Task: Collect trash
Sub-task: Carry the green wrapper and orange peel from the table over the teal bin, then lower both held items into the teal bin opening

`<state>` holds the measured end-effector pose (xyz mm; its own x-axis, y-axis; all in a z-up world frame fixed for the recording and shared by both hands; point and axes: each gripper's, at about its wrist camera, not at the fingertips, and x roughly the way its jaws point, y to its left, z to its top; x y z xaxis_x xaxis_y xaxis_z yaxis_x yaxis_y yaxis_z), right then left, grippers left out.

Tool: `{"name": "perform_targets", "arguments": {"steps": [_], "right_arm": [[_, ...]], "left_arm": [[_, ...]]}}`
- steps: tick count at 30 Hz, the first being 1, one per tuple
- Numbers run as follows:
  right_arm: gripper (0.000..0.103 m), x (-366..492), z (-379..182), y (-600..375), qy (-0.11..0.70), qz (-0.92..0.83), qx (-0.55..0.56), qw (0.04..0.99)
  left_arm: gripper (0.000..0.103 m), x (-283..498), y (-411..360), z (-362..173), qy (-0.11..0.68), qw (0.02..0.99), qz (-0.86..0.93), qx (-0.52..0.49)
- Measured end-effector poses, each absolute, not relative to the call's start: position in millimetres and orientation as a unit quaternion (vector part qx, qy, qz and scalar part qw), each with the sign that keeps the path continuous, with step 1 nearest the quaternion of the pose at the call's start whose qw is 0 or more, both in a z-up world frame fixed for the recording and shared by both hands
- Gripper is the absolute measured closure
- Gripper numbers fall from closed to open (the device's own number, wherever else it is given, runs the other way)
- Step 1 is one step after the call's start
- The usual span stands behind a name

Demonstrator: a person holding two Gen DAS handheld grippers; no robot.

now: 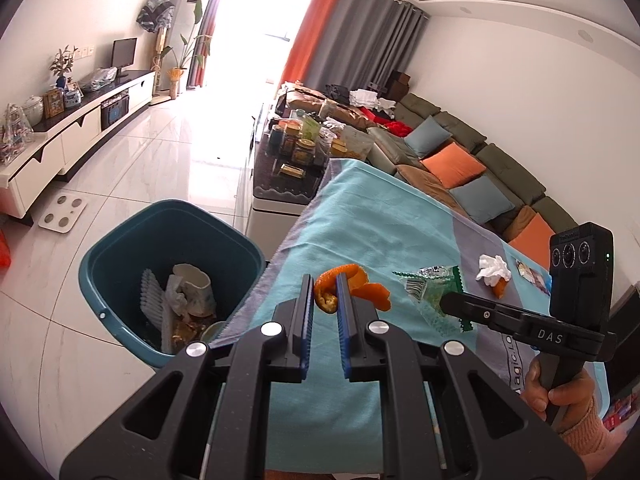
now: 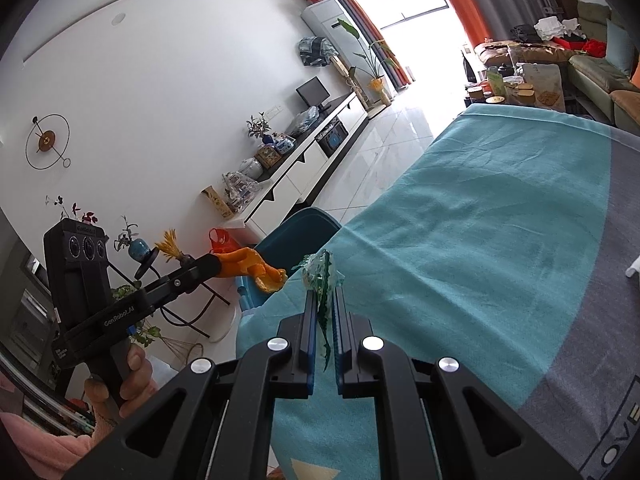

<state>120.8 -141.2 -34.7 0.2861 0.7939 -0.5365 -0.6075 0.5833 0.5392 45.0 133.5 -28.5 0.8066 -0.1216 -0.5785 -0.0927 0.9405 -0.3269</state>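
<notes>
As I look along the left gripper [image 1: 324,300], its jaws stand narrow and pinch an orange peel [image 1: 352,286]. One curl of the peel sticks out past the tips toward one o'clock, over the teal cloth [image 1: 372,224]. What matters for the next move is the bin [image 1: 120,256]: it stands on the floor at about nine to ten o'clock from my jaws, lower than the cloth, its near rim close beside the cloth edge. Paper and other waste lie in it already. I judge the peel needs to swing toward nine o'clock, past the cloth edge, before I let go. At three o'clock I see the right gripper [image 1: 444,300], its tip on a green wrapper [image 1: 434,294]. Farther out, near two o'clock, a white tissue [image 1: 494,268] lies on the cloth with a bit of orange beside it, both not yet collected.

Through the right wrist view, the right gripper [image 2: 324,300] is closed down narrow on the wrapper [image 2: 320,276], which stands on edge between the pads, its long axis running along the fingers, its crumpled end poking out at twelve o'clock. The bin [image 2: 296,228] shows only as a blue rim at eleven o'clock, beyond the cloth [image 2: 480,220] edge. The left gripper [image 2: 218,266] comes in from nine o'clock with the peel [image 2: 260,270] hanging from its tip, seemingly near the rim. So the left hand looks the nearer to the bin; I would drop the peel first, then bring the wrapper across toward eleven o'clock.
</notes>
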Motion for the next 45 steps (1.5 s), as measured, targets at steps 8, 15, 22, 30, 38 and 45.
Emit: {"name": "perform_targets", "arguments": {"steps": [8,15,22,30,38,45], "right_arm": [[0.097,120.6,-32.7,-127.5,0.406,0.453,0.109,0.786],[0.097,122.5,-31.9,-116.7,0.408,0.462,0.104,0.781],[0.097,123.9,-30.2,-106.1,0.410,0.468,0.097,0.777],[0.097,126.2,-27.6,-98.1,0.408,0.476,0.090,0.774],[0.097,126.2,-27.3,-89.2,0.413,0.481,0.085,0.768],[0.097,127.6,-24.7,-79.2,0.416,0.486,0.079,0.765]], "left_arm": [[0.091,40.9,145.7,-26.3,0.307,0.936,0.007,-0.175],[0.091,36.0,155.8,-24.4,0.304,0.936,0.019,-0.178],[0.091,35.1,163.1,-22.5,0.301,0.936,0.032,-0.180],[0.091,33.8,171.0,-22.7,0.301,0.935,0.046,-0.181],[0.091,34.4,176.8,-24.1,0.302,0.934,0.055,-0.182],[0.091,33.2,181.9,-23.7,0.300,0.934,0.062,-0.184]]}}
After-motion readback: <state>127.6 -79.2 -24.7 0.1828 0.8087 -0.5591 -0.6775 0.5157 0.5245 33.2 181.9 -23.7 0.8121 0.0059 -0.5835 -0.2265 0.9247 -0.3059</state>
